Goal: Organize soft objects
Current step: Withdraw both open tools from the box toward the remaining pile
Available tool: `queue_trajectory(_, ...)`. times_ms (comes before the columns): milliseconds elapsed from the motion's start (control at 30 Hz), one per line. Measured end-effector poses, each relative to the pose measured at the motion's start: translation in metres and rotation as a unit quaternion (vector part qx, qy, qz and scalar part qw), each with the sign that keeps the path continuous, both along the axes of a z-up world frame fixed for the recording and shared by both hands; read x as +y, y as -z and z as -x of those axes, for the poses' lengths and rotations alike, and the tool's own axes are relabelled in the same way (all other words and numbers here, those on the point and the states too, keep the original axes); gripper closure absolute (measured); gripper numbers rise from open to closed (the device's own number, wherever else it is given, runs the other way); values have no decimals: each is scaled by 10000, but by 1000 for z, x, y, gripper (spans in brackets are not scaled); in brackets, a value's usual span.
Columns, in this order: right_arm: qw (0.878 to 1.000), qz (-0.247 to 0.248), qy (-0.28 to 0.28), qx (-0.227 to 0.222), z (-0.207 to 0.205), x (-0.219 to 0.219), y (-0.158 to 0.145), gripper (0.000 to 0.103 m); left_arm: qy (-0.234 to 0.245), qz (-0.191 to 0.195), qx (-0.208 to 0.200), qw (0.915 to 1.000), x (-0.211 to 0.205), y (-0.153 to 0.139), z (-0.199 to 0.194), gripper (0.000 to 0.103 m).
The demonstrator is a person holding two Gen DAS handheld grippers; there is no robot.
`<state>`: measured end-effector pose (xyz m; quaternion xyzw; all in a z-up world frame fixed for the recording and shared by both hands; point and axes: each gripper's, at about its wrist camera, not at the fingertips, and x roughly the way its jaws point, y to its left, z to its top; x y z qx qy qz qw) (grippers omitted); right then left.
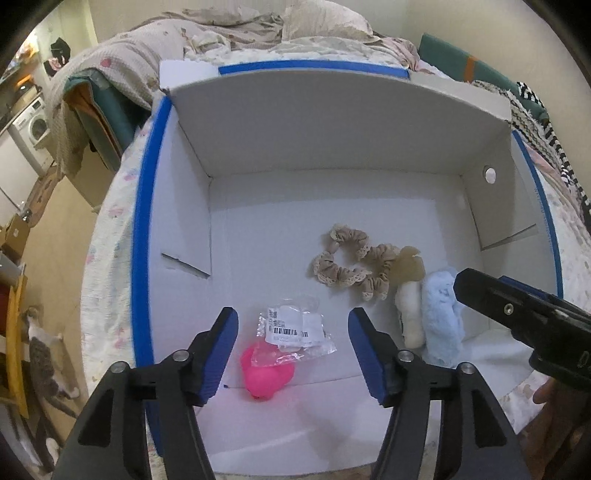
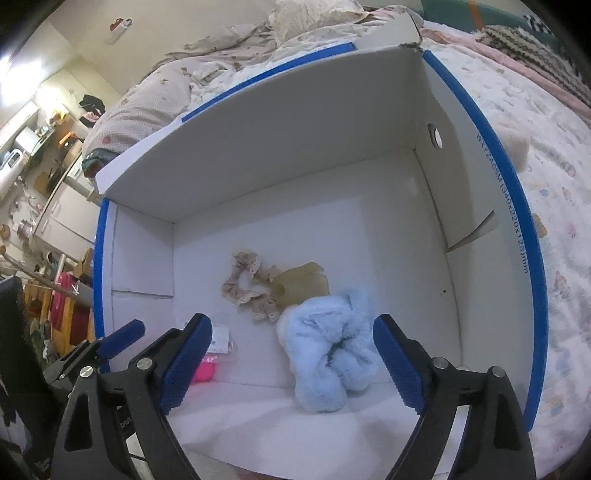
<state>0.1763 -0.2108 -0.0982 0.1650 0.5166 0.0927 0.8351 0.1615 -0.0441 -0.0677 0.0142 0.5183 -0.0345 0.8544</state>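
A white cardboard box (image 1: 295, 122) with blue edges lies open on a bed. Inside lie a pink soft item in a clear bag (image 1: 267, 374), a beige lace scrunchie (image 1: 347, 262), a tan item (image 1: 408, 267), a cream fluffy item (image 1: 410, 314) and a light blue fluffy item (image 1: 441, 317). My left gripper (image 1: 293, 350) is open and empty, above the pink item. My right gripper (image 2: 291, 363) is open and empty, above the blue fluffy item (image 2: 328, 350). The scrunchie (image 2: 247, 288), the tan item (image 2: 303, 284) and the pink item (image 2: 203, 371) show there too.
The box (image 2: 258, 122) rests on a patterned white bedspread (image 2: 554, 177). Rumpled bedding and a pillow (image 1: 325, 18) lie behind it. A cat (image 1: 40, 354) stands on the floor at the left, beside shelves and a washing machine (image 1: 35, 125).
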Motion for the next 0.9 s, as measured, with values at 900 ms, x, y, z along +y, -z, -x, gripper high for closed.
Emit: queue_trajectory(900,9977,61,47,-669,72,-4,-39,0,-522,-95,-609,9967,47,-45,77,32)
